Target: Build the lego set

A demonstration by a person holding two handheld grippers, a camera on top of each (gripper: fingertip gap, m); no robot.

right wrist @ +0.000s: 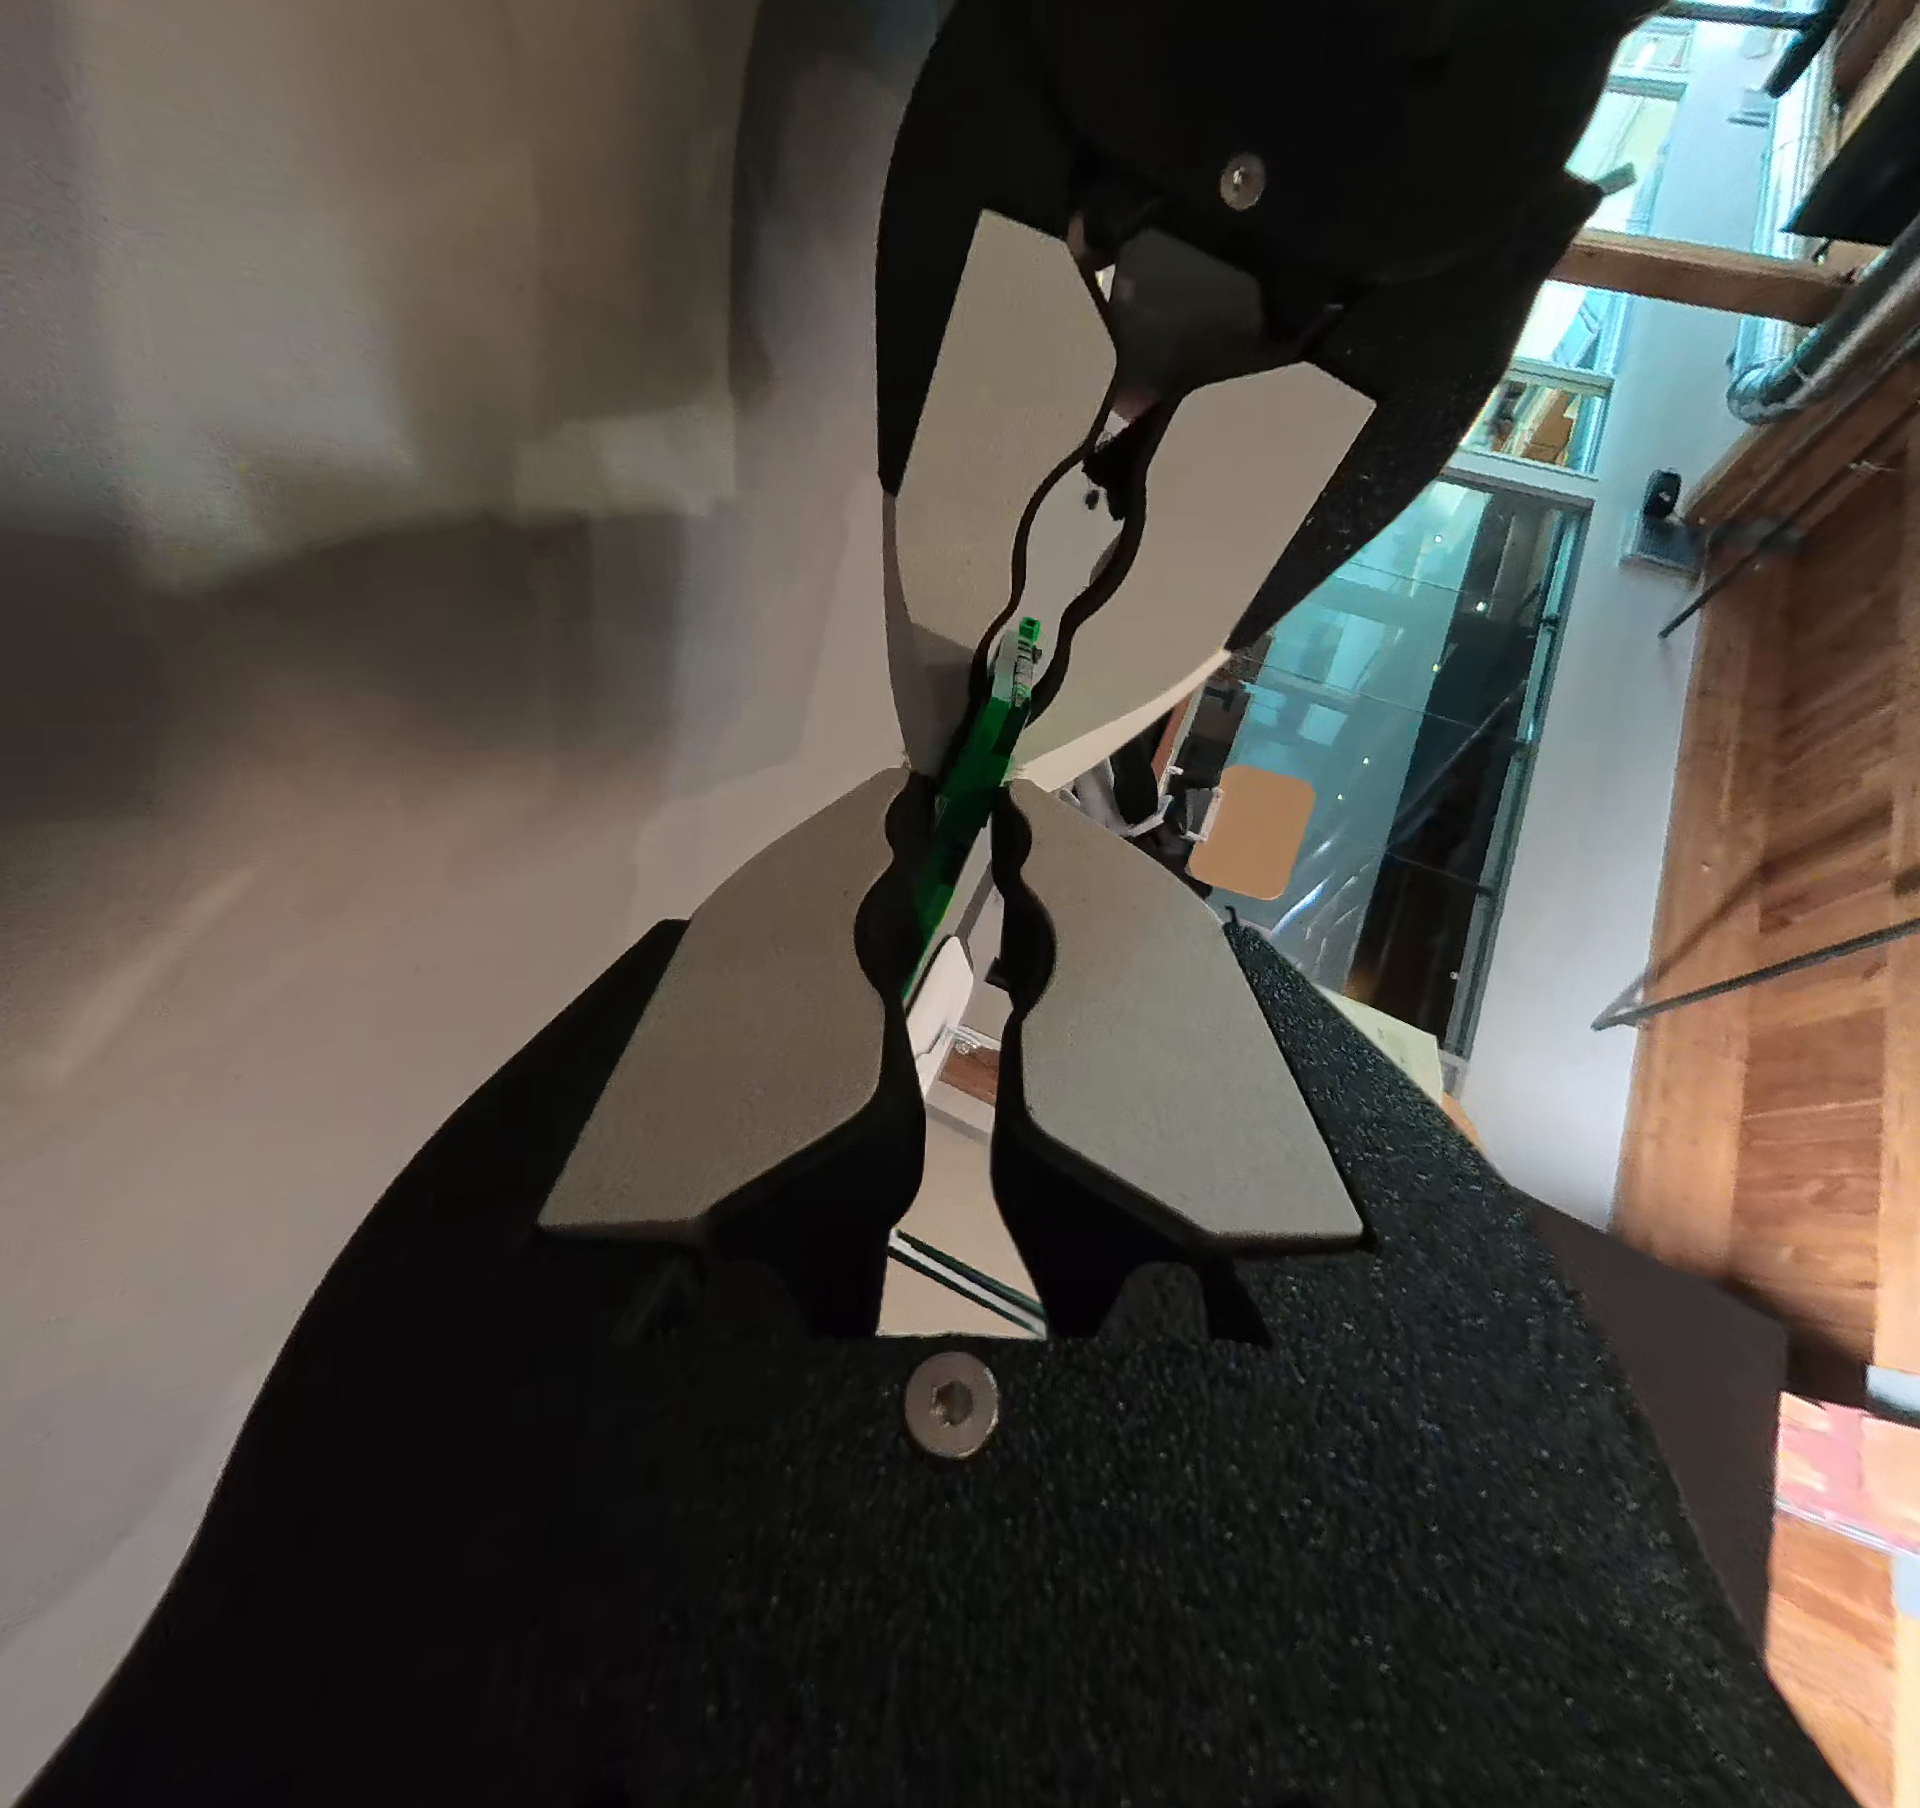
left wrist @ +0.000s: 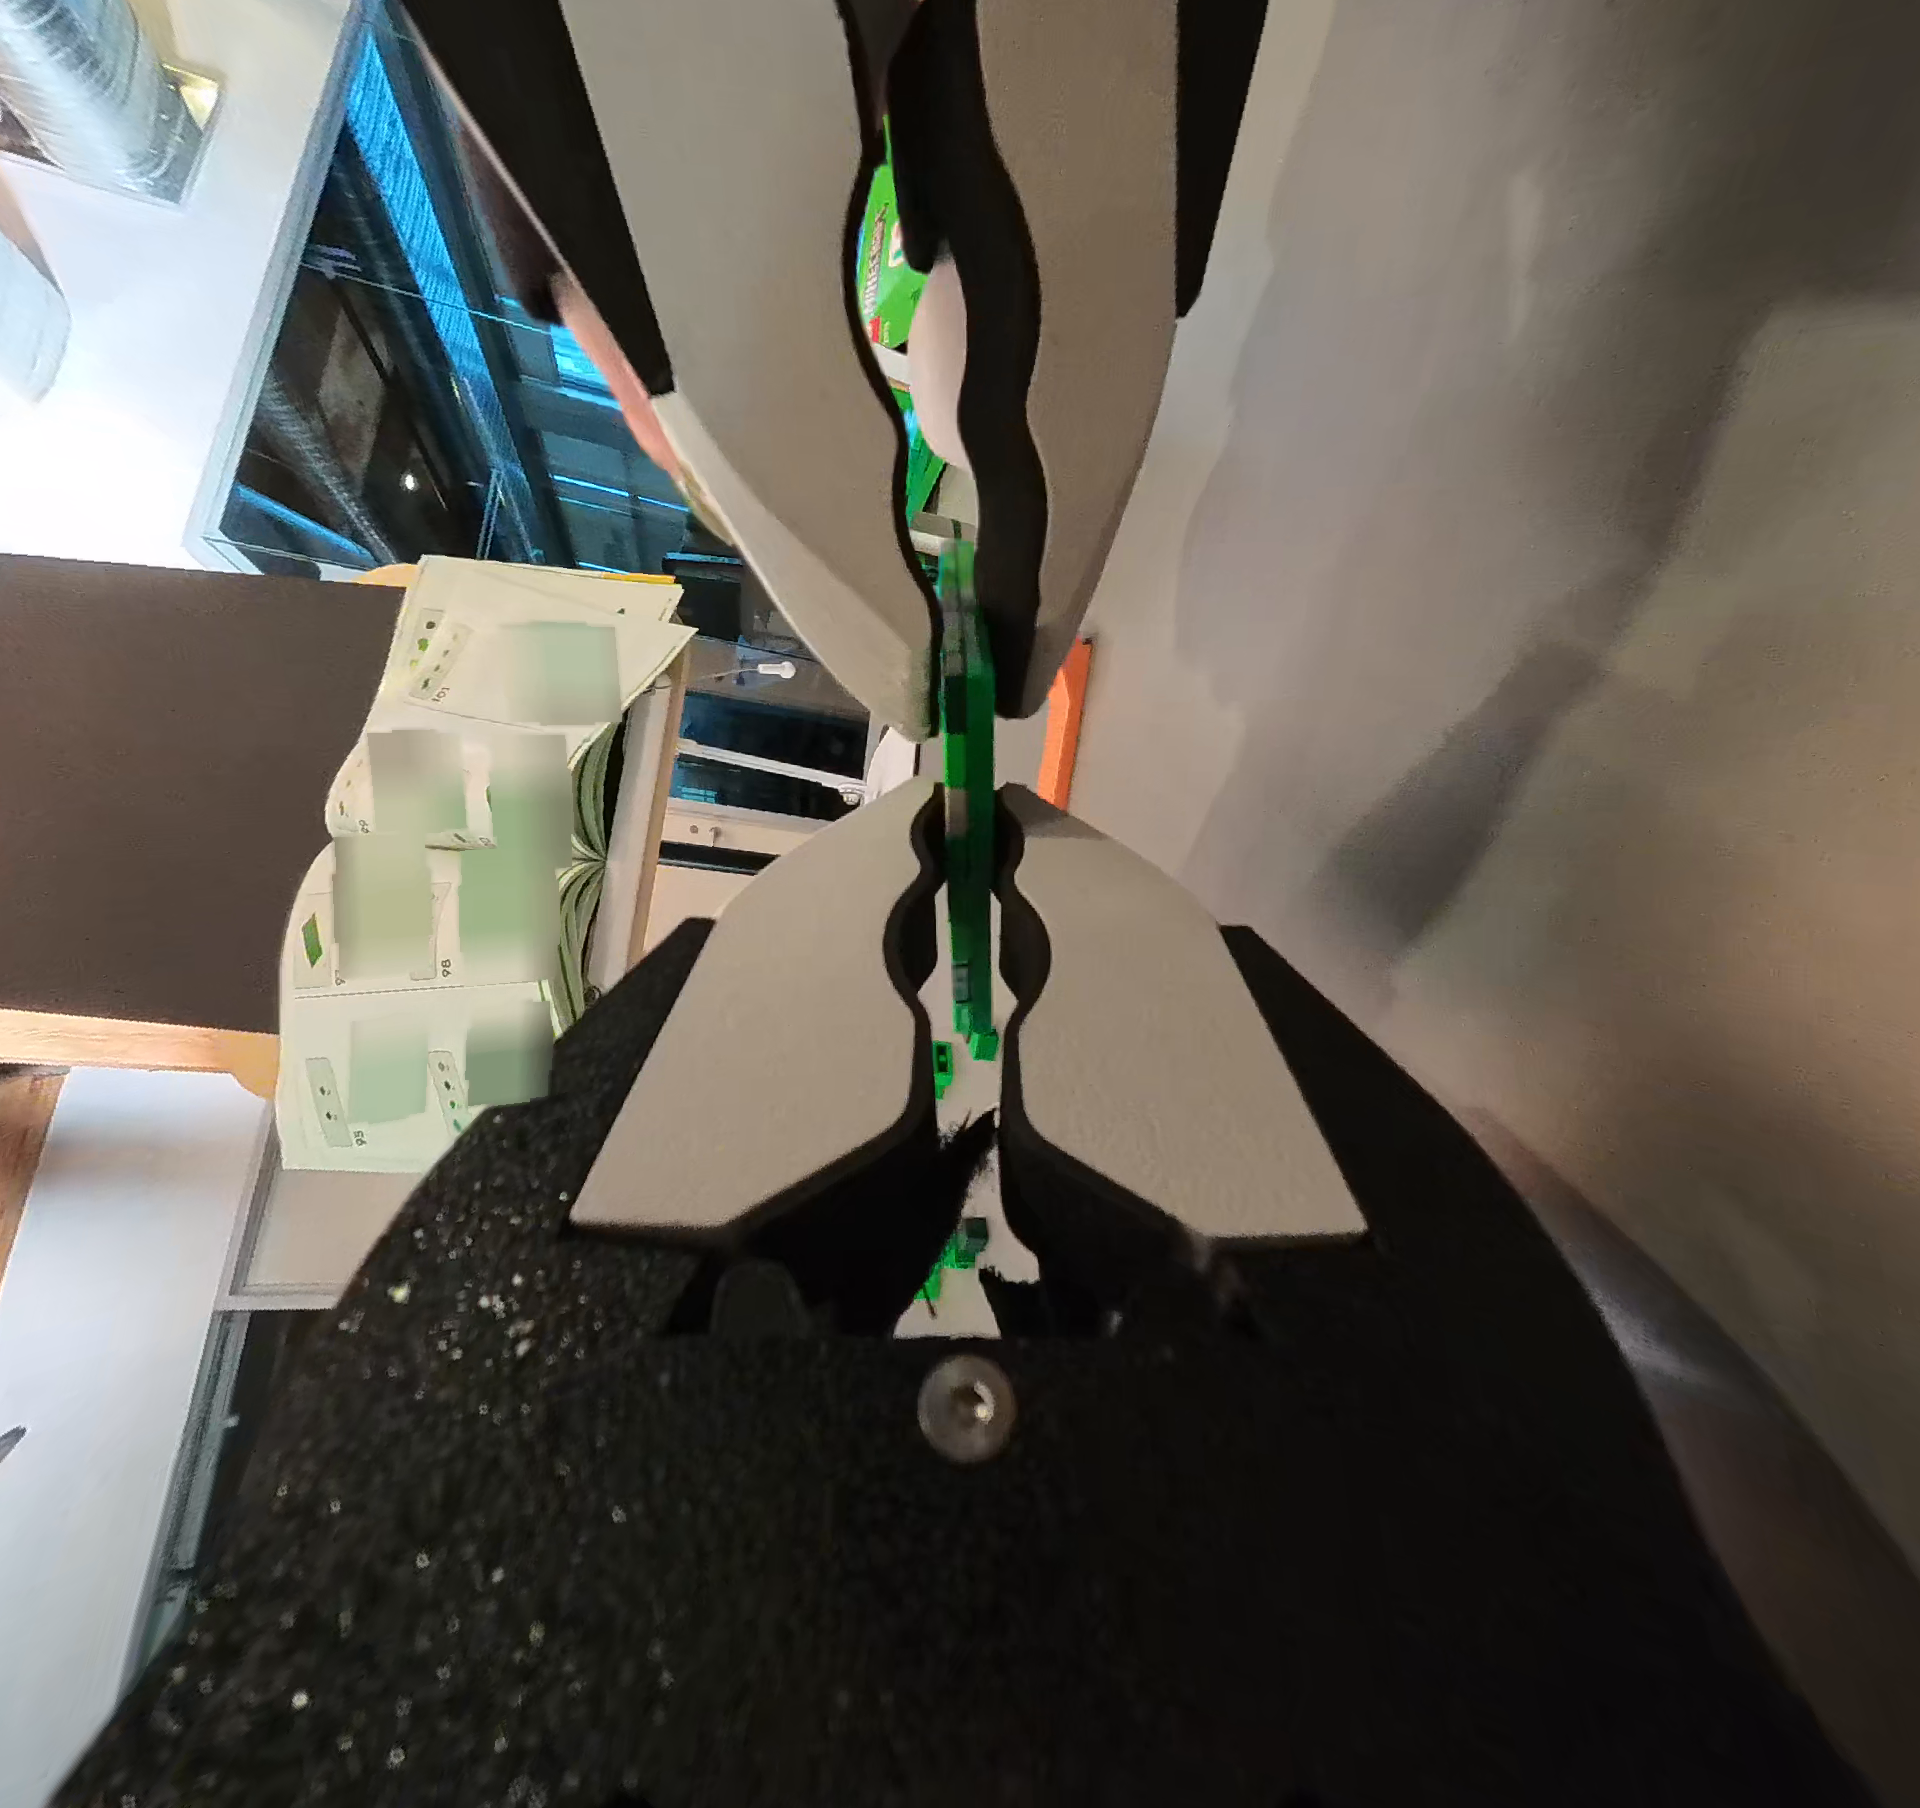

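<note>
A thin green lego plate assembly [left wrist: 966,756] is seen edge-on, held between both grippers, which meet tip to tip. My left gripper [left wrist: 968,808] is shut on its near end. My right gripper [left wrist: 966,709] comes in from the top of the left wrist view and is shut on the far end. In the right wrist view my right gripper [right wrist: 951,797] clamps the green plate [right wrist: 992,724], and the left gripper [right wrist: 987,750] comes in from above onto the same piece. A small grey-and-green part [right wrist: 1018,652] sticks out at the plate's far end. Both views are rolled sideways.
The white table [left wrist: 1455,615] fills the right side of the left wrist view. An open instruction booklet [left wrist: 436,875] leans at the left. Small loose green bricks [left wrist: 940,1072] lie behind my fingers. A green box [left wrist: 883,272] and an orange object [left wrist: 1070,730] lie farther off. My left and right fingertips are right by each other.
</note>
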